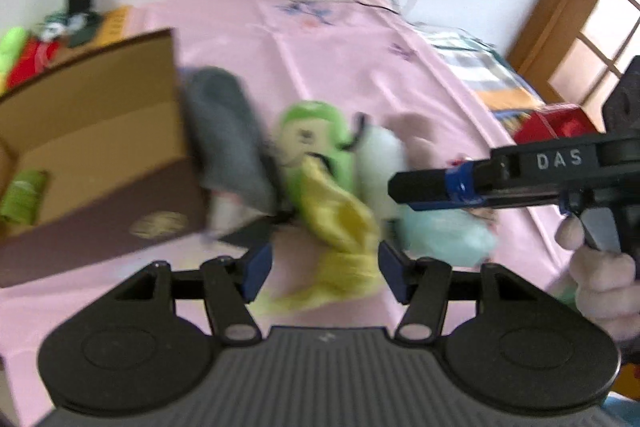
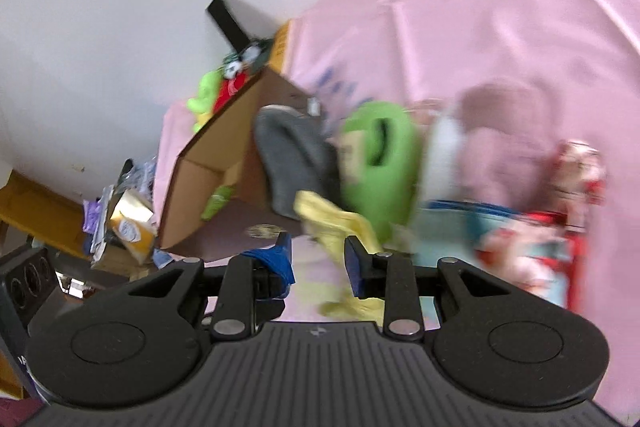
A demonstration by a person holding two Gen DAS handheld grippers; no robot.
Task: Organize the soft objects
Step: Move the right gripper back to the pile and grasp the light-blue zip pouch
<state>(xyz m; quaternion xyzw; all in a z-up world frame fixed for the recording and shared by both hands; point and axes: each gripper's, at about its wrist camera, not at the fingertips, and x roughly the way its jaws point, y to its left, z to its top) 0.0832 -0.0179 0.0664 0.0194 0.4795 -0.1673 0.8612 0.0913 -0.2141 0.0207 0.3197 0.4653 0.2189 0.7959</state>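
A pink sheet (image 1: 344,39) is spread over the whole surface. An open cardboard box (image 1: 92,131) is set at its left side, a green item lying inside. Beside the box, soft toys are heaped: grey (image 1: 228,131), green (image 1: 316,143), yellow cloth (image 1: 340,227). The left gripper (image 1: 324,267) is held wide, nothing gripped. The right gripper (image 2: 318,263) is held narrow, empty.

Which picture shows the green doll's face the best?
The left wrist view. There the green doll faces the camera, so its pale face and dark eyes show, though blurred, with the yellow cloth below it. The right wrist view shows the same doll mostly as a smeared green shape, face unclear.
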